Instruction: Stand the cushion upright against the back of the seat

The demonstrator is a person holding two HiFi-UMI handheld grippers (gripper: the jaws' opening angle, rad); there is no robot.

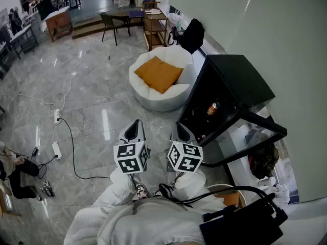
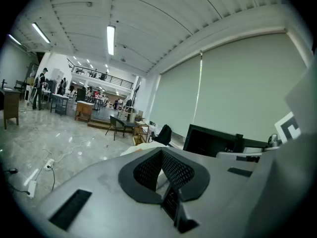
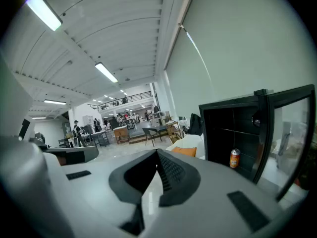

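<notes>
An orange cushion [image 1: 158,74] lies tilted in a round white seat [image 1: 153,100] across the marble floor; the right gripper view shows the cushion [image 3: 184,151] in the seat [image 3: 192,141] far ahead. My left gripper [image 1: 135,124] and right gripper [image 1: 181,127] are side by side close to my body, well short of the seat. Both point toward it. The left gripper [image 2: 162,150] has its jaws together with nothing between them. The right gripper [image 3: 157,152] is likewise shut and empty. The seat's top [image 2: 130,151] just peeks over the left gripper.
A black cabinet [image 1: 235,83] with an open glass door stands right of the seat, with an orange can [image 1: 213,108] inside. Power strips and cables [image 1: 57,116] lie on the floor at left. A black chair [image 1: 110,22], wooden shelf [image 1: 155,30] and dark bag [image 1: 191,34] stand behind the seat.
</notes>
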